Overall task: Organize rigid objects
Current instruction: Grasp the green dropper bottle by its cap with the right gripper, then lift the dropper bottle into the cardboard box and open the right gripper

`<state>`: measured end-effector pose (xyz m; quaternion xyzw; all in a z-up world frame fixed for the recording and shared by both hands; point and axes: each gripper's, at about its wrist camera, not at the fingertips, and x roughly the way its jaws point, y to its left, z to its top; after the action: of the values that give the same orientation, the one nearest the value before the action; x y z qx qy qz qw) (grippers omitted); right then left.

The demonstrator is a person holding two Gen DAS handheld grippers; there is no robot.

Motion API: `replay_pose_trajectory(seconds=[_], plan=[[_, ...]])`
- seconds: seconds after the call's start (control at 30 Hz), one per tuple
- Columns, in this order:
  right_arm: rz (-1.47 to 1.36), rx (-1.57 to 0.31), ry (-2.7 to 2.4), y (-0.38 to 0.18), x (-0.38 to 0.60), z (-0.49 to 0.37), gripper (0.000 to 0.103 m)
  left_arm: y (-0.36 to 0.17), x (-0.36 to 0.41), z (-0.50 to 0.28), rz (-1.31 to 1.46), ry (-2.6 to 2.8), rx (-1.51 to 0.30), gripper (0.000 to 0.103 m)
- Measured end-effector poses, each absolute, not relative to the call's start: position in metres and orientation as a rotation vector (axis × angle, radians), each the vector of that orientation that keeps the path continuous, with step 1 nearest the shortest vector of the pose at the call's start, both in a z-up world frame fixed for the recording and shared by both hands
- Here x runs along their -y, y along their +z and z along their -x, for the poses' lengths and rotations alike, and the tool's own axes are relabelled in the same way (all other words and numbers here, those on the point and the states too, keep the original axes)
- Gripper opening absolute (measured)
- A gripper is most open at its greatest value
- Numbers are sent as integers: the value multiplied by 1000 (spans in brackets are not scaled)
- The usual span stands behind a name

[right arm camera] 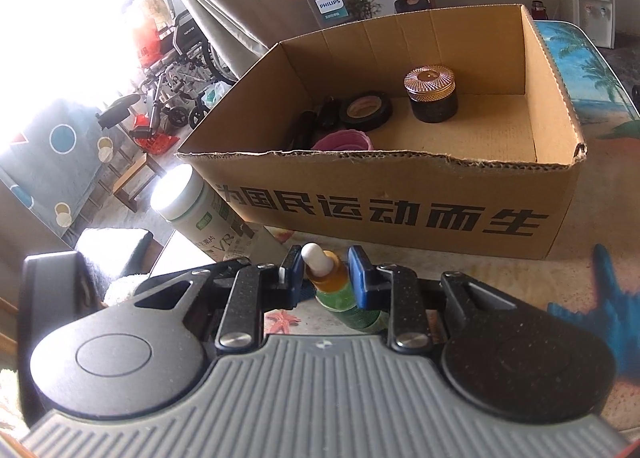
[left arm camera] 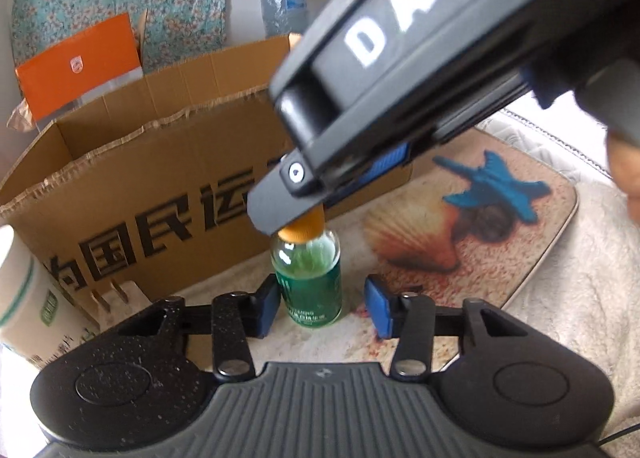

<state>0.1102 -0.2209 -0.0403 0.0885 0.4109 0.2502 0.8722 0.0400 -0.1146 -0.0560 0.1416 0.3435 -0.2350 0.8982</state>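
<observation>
Cardboard box point(right arm camera: 384, 194) sat open on the mat point(left arm camera: 500, 258), holding a dark jar point(right arm camera: 432, 98), tape roll point(right arm camera: 366, 110) and pink cup point(right arm camera: 340, 140). Just before it stood the green dropper bottle point(left arm camera: 307, 278), upright between the spread left gripper point(left arm camera: 322, 308); the right gripper point(right arm camera: 324, 276) bracketed its neck, contact unclear.

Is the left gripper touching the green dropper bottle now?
Apart. The left wrist view shows the left gripper open around the green dropper bottle, with mat plainly visible between its right pad and the glass.
</observation>
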Motion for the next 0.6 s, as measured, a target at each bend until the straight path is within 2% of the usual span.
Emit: replay_pose_trajectory(seconds=[0.27, 0.6], plan=[[-142, -866, 515, -44, 213, -111, 26, -62, 107, -47, -239, -481, -721, 34], [-145, -853, 510, -42, 215, -107, 22, -60, 99, -44, -198, -487, -712, 33]])
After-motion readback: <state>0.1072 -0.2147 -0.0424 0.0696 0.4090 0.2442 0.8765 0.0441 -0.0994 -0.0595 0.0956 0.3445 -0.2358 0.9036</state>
